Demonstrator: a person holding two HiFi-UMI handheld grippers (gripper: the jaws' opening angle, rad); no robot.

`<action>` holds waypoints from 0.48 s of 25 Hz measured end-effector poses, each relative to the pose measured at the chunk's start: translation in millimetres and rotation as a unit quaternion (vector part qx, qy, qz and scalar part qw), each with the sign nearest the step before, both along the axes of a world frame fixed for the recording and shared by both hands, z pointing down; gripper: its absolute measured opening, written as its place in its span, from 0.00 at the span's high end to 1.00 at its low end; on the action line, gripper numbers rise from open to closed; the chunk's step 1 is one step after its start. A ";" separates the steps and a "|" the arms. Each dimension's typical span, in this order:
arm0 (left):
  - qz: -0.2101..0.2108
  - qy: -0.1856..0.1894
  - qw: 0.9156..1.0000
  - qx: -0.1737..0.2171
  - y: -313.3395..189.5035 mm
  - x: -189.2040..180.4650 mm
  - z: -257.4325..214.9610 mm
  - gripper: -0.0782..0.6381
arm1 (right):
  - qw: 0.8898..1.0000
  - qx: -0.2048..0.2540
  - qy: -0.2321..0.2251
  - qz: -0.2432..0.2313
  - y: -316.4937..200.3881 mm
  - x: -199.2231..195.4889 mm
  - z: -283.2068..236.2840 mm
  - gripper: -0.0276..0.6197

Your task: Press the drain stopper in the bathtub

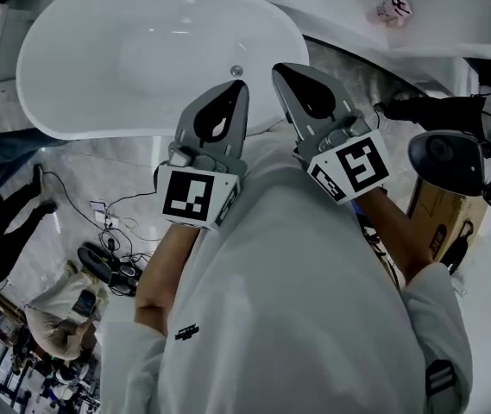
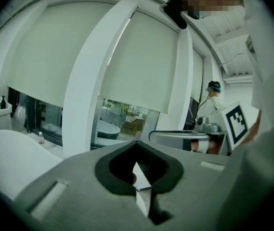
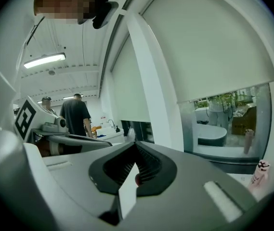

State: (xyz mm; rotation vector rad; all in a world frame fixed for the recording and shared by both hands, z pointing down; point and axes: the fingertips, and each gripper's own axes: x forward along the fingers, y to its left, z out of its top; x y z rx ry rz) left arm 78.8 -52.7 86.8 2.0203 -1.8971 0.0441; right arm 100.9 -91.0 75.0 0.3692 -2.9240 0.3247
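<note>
White shirt [image 1: 297,317] fills the lower part of the head view, and both grippers are raised just in front of it, side by side and apart, tips pointing away toward the bathtub [image 1: 72,102]. The left gripper [image 1: 240,84] has its jaws pressed together with nothing between them; its own view shows the two grey halves meeting around a dark, empty teardrop gap. The right gripper [image 1: 281,68] is clenched the same way and also carries nothing. Each has its marker cube at the rear, the left cube [image 1: 195,195] and the right cube [image 1: 353,166], with a bare forearm behind each. Just beyond the left gripper's tips, slightly above them in the head view, a small round chrome fitting that looks to be the drain stopper [image 1: 236,71] sits on the tub's near inner wall; neither gripper touches it. The tub's basin stretches off to the left of the left gripper. Beyond and to the right of the right gripper a pink bottle [image 1: 393,9] stands on a white ledge, and close to that gripper's right are a dark rounded device [image 1: 448,158] and a cardboard box [image 1: 439,218]. Below and left of the left gripper, cables [image 1: 111,231] lie on the marble floor. In the left gripper view a pale roller blind [image 2: 50,61] hangs ahead of the jaws; in the right gripper view a person in a dark shirt [image 3: 76,114] stands off to the left.
</note>
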 end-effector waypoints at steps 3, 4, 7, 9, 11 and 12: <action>-0.010 -0.003 1.000 -0.004 -4.0 -10.6 0.4 0.89 | 1.000 -0.009 -0.004 0.007 -1.0 -5.6 -2.4 0.95; -0.012 -0.004 1.000 -0.005 -4.8 -12.9 1.4 0.89 | 1.000 -0.011 -0.004 0.008 -0.9 -8.1 -1.8 0.95; -0.016 -0.010 1.000 -0.006 -8.2 -16.7 3.4 0.89 | 1.000 -0.020 0.001 0.010 1.6 -12.1 2.8 0.95; -0.015 -0.014 1.000 -0.007 -13.4 -17.6 4.7 0.89 | 1.000 -0.023 0.004 0.013 1.0 -11.6 5.1 0.95; -0.012 -0.015 1.000 -0.010 -18.4 -17.8 6.6 0.89 | 1.000 -0.022 0.007 0.016 -1.8 -10.4 5.1 0.95; -0.011 -0.015 1.000 -0.010 -21.2 -18.0 7.0 0.89 | 1.000 -0.023 0.008 0.018 -4.2 -10.0 5.4 0.95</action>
